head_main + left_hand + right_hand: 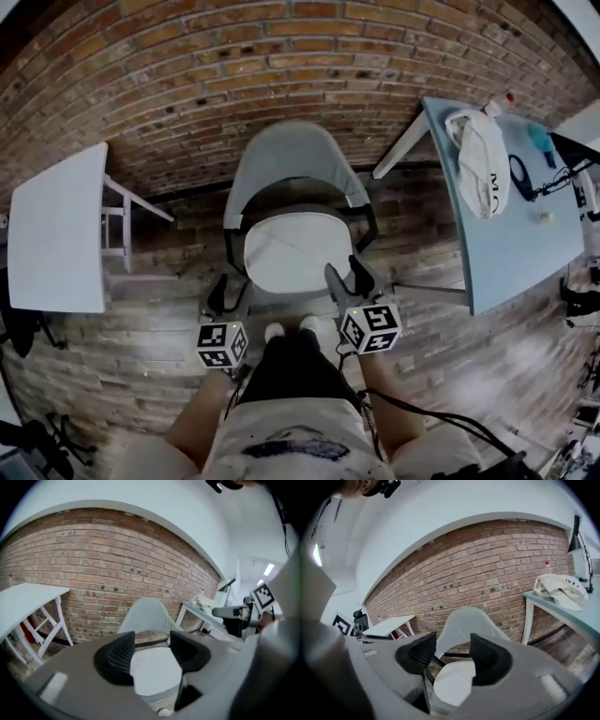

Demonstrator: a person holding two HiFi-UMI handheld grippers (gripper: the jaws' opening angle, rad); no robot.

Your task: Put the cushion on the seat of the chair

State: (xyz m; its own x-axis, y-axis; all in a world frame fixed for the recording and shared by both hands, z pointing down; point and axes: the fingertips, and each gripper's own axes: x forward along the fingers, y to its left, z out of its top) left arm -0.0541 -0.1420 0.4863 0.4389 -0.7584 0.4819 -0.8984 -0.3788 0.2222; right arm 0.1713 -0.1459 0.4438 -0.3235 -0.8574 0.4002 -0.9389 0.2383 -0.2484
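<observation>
The cushion (297,251) lies flat on the seat of the chair (286,155). It fills the seat from the backrest to the front edge, with the dark armrests (232,220) curving close round its two sides, so I judge the job as good as done. My left tongs (232,298) hang in the air just off the seat's front left corner and my right tongs (349,278) off its front right corner, neither touching anything. Both are released. In each gripper view the ribbed pads stand apart, and through the gap I see only the pale cushion and the chair beyond it, with nothing pinched. The cushion looks to me like a thin, soft pad, light and limp rather than stiff. A faint crease runs across its top, so I expect it to sag or fold if lifted by one edge alone. Its cloth seems matte and unlikely to slip, and there is nothing fragile about it. If it needs straightening, I would pinch the rim at the two front corners, one in each tongs. The side edges sit tight against the armrests and look awkward to reach.
</observation>
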